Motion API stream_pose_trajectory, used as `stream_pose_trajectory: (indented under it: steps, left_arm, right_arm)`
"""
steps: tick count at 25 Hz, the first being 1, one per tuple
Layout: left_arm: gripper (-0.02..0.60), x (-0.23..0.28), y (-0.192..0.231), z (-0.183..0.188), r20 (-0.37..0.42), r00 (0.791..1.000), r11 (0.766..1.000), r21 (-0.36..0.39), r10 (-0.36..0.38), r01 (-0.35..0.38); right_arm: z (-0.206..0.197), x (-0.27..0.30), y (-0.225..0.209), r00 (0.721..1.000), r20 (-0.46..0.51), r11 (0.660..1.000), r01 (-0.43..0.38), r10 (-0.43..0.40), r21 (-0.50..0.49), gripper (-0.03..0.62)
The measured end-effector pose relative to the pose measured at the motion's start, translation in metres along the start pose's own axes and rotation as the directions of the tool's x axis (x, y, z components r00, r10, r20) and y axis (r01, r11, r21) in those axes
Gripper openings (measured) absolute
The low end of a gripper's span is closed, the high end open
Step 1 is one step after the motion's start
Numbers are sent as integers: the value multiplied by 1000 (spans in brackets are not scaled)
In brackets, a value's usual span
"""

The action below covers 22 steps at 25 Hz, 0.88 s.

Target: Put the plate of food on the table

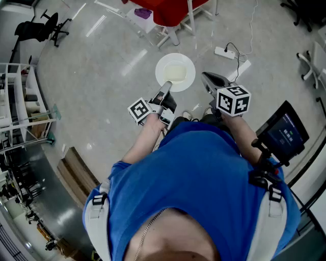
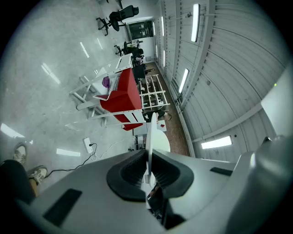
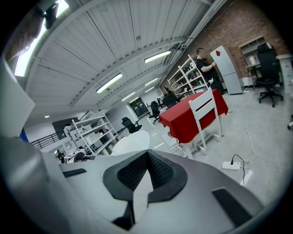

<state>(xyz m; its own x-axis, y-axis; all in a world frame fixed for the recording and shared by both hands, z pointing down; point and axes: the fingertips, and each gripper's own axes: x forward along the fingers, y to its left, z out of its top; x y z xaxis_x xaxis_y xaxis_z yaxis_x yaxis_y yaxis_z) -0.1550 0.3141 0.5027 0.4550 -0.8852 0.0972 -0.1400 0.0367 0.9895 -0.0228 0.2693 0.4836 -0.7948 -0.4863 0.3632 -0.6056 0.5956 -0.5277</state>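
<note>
The left tool (image 1: 164, 93) clamped the rim of the round white plate of pale food (image 1: 175, 72). It hung over the grey floor (image 1: 102, 76), near the red-clothed tabletop (image 1: 170, 11). The right tool (image 1: 206, 79) was closed on nothing.

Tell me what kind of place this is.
Likely a converted industrial hall used as a lab or workspace: a brick wall, white shelving racks, and office chairs on a bare polished floor.

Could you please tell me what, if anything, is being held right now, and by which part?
The left tongs grip the plate by its near rim, its edge pinched between the jaws. The right tongs are shut on nothing.
</note>
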Motion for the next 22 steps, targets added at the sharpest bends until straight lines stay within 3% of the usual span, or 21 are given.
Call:
stream_pose_trajectory:
  steps: [22]
  left_arm:
    - [26, 21, -6, 6, -15, 999, 1000, -1, -28, 28]
  right_arm:
    - [16, 1, -4, 997, 69, 999, -23, 20, 43, 3]
